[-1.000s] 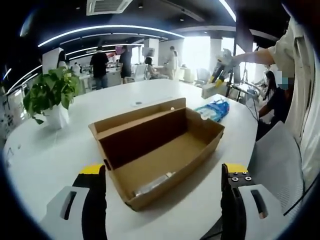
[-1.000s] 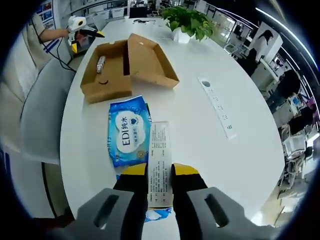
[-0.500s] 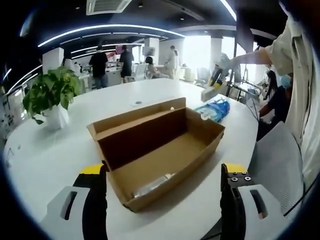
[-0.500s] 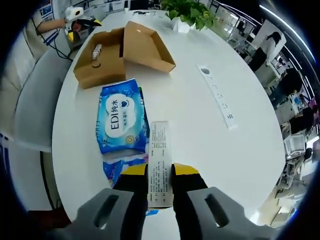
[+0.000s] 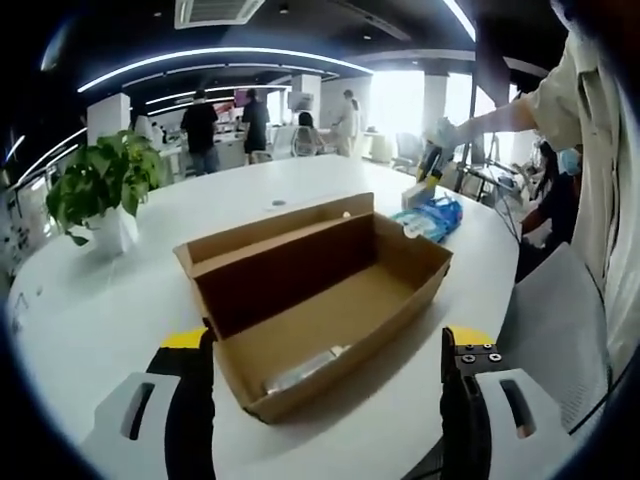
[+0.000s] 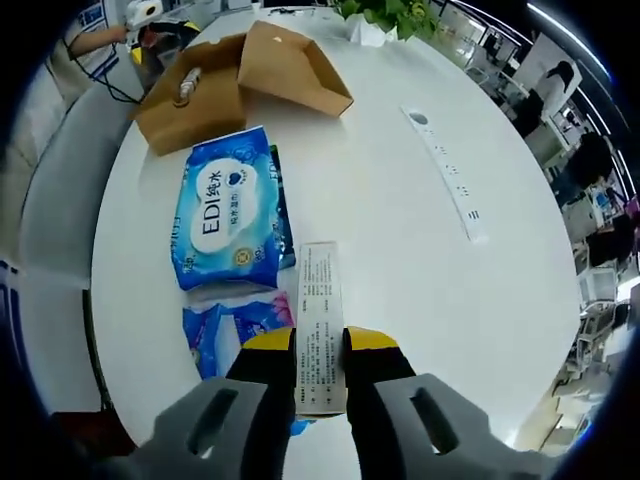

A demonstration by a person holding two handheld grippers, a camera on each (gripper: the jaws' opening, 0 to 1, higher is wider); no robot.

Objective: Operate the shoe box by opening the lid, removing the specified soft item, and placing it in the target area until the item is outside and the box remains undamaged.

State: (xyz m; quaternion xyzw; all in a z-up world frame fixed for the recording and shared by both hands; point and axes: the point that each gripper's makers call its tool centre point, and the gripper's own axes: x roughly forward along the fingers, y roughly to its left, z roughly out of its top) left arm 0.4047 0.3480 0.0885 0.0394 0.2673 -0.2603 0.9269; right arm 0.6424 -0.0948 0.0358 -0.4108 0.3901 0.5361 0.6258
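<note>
While the right gripper (image 6: 320, 345) pinches a narrow white carton (image 6: 319, 325) between its jaws, the left gripper (image 5: 325, 350) is spread wide, its jaws apart at either side of the near end of the box (image 5: 318, 285). That cardboard box sits open on the white table (image 5: 110, 310), its lid folded back on the far side, and a small clear-wrapped item (image 5: 305, 366) lies on its floor by the near corner. Beyond the box, at its far right end, blue packs (image 5: 430, 217) rest on the table, and the right gripper hangs just above them in a gloved hand (image 5: 447, 130). Left of the box a potted plant (image 5: 103, 190) stands well apart from it. In the right gripper view the carton points out over the table, with a blue wipes pack (image 6: 222, 221) just to its left and between it and the box (image 6: 215, 85); smaller blue and pink packs (image 6: 235, 330) lie nearer the jaws, touching the wipes pack's near edge. Right of the carton a white power strip (image 6: 447, 175) lies on the table. People stand in the office beyond the table.
</note>
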